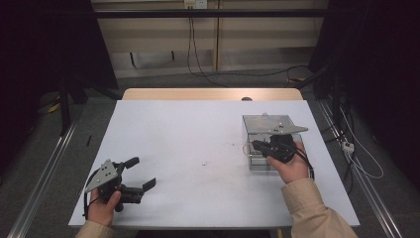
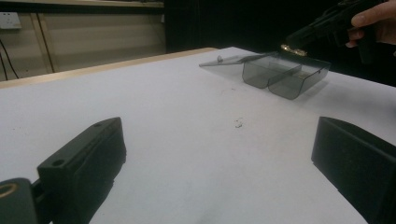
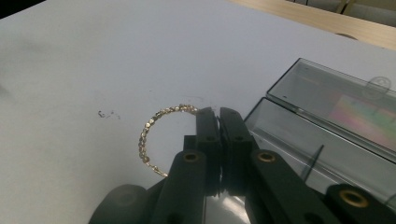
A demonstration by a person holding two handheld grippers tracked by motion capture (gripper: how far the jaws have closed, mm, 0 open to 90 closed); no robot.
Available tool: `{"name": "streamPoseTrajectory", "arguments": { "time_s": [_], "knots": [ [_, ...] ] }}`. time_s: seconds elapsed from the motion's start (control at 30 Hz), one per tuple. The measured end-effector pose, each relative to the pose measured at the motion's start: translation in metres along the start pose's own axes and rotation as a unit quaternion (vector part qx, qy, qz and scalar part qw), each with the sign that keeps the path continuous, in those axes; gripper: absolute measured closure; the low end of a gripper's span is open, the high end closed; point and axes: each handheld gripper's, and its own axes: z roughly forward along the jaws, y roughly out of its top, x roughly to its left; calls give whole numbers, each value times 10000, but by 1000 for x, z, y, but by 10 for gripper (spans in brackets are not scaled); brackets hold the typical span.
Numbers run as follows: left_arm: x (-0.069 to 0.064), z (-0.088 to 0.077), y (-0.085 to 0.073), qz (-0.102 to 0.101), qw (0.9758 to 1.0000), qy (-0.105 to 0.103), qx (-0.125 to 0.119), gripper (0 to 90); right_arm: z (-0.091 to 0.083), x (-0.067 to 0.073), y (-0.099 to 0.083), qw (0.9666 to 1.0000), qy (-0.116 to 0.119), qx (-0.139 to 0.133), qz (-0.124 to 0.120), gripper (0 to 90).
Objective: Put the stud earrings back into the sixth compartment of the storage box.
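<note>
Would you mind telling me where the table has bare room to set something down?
The broad middle of the table is free, between the left gripper and the clear box, and back to the far edge. The right side is crowded: the right gripper holds a gold bracelet beside the box.

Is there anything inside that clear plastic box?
The clear box looks empty, lid open. The right hand-held gripper, pinching a gold bracelet, hides part of its inside.

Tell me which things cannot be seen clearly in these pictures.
- Bracelet: in the right gripper view, its lower part is hidden behind the right gripper.
- Clear box: in the high view, its front compartments are covered by the right gripper and hand.
- Box contents: dim smoky plastic, cannot tell.
</note>
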Motion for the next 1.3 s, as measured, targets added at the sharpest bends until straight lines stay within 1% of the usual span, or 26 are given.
{"name": "streamPoseTrajectory", "arguments": {
  "time_s": [0.03, 0.07, 0.1, 0.17, 0.27, 0.37, 0.4, 0.5, 0.6, 0.7, 0.73, 1.0, 1.3],
  "knots": [
    [0, 0, 0, 12, 10000, -33, 6, 27, -2, -2, 0, 10000, -25, -15, 8, 876],
    [0, 0, 0, 6, 10000, -12, 12, 27, -4, -3, -1, 10000, -41, -13, 21, 876],
    [-1, 1, 0, -32, 10000, -22, -17, 27, -5, -5, -1, 10000, -59, -18, 12, 876],
    [-1, 1, 0, -4, 10000, -39, 34, 27, -9, -9, -3, 9999, -106, -24, 27, 876],
    [-1, 2, 0, 24, 10000, -64, 26, 27, -14, -15, -6, 9998, -187, -44, 64, 876],
    [-1, 2, -1, 5, 10000, -38, 29, 27, -18, -21, -9, 9996, -256, -43, 126, 876],
    [-1, 2, -1, 17, 10000, -65, 37, 27, -19, -23, -11, 9995, -283, -45, 134, 876],
    [-1, 3, -1, 25, 10000, -57, 53, 27, -22, -28, -14, 9992, -334, -34, 200, 876],
    [-1, 3, -1, 31, 10000, -57, 62, 27, -24, -32, -16, 9991, -378, -20, 211, 876],
    [-1, 2, -1, 5, 10000, -66, 33, 27, -26, -37, -21, 9988, -437, -2, 229, 876],
    [-1, 2, -1, -20, 10000, -38, 29, 27, -27, -38, -22, 9987, -456, 8, 223, 875],
    [-1, 3, -1, 11, 10000, -64, 45, 27, -35, -52, -32, 9974, -614, 7, 381, 875],
    [-1, 2, -1, 38, 10000, -55, 56, 27, -38, -61, -39, 9961, -756, 61, 441, 875]
  ]
}}
